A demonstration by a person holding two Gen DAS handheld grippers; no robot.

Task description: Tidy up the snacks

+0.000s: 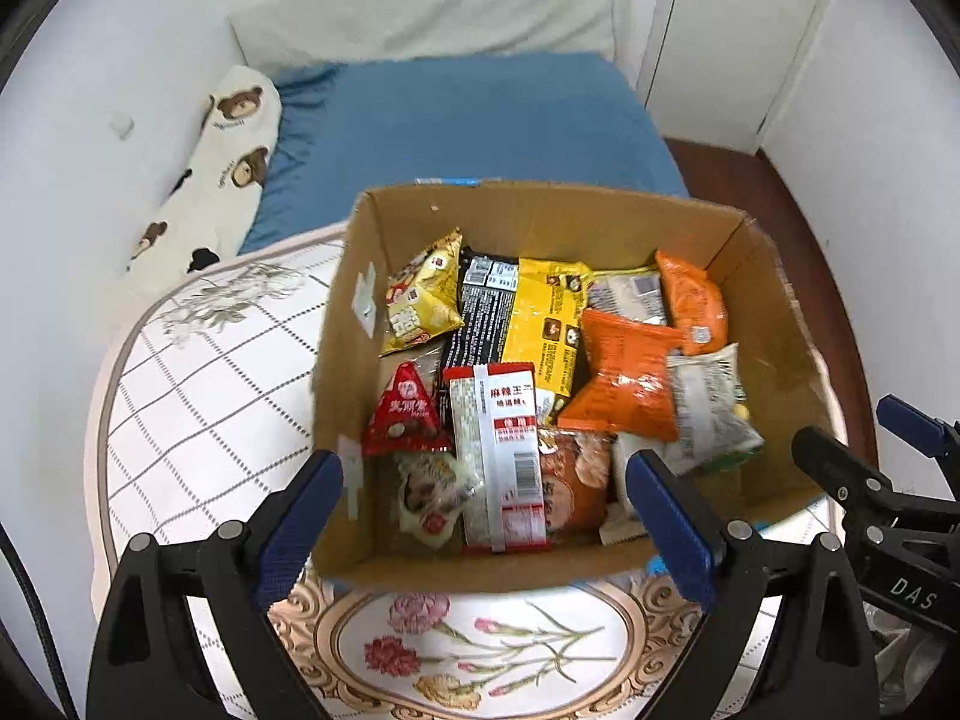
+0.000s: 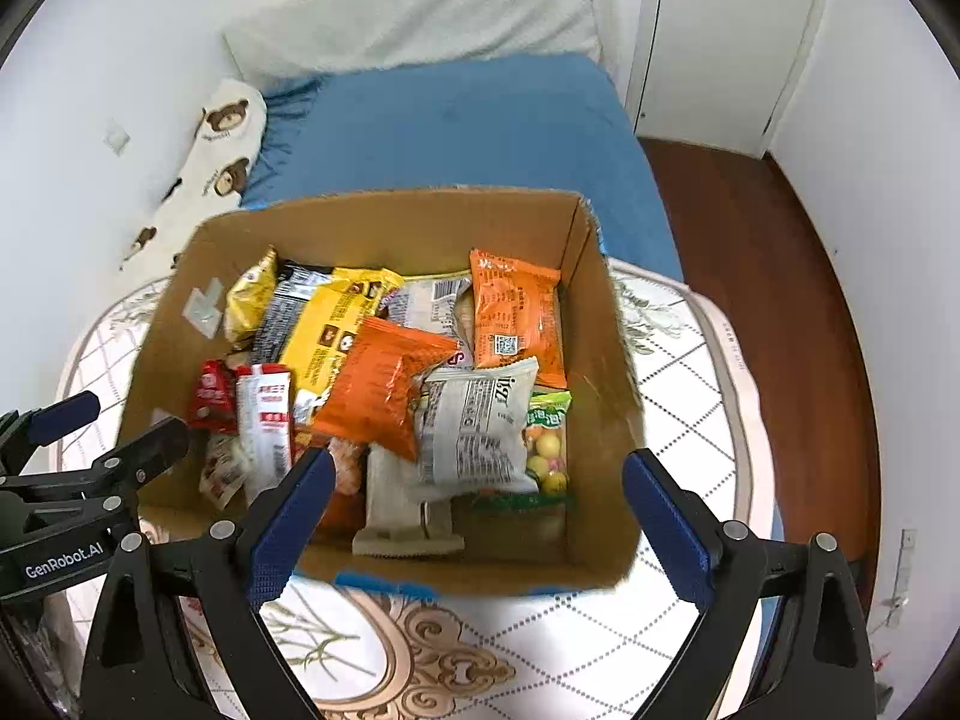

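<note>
An open cardboard box stands on a flowered cloth and holds several snack packs: an orange pack, a yellow and black pack, a red and white strip pack, a red triangular pack, and a white printed pack. My left gripper is open and empty above the box's near side. My right gripper is open and empty above the box's near right part.
The cloth-covered surface lies in front of a bed with a blue sheet and a bear-print pillow. A white door and brown floor are at the right. Each gripper shows at the edge of the other's view.
</note>
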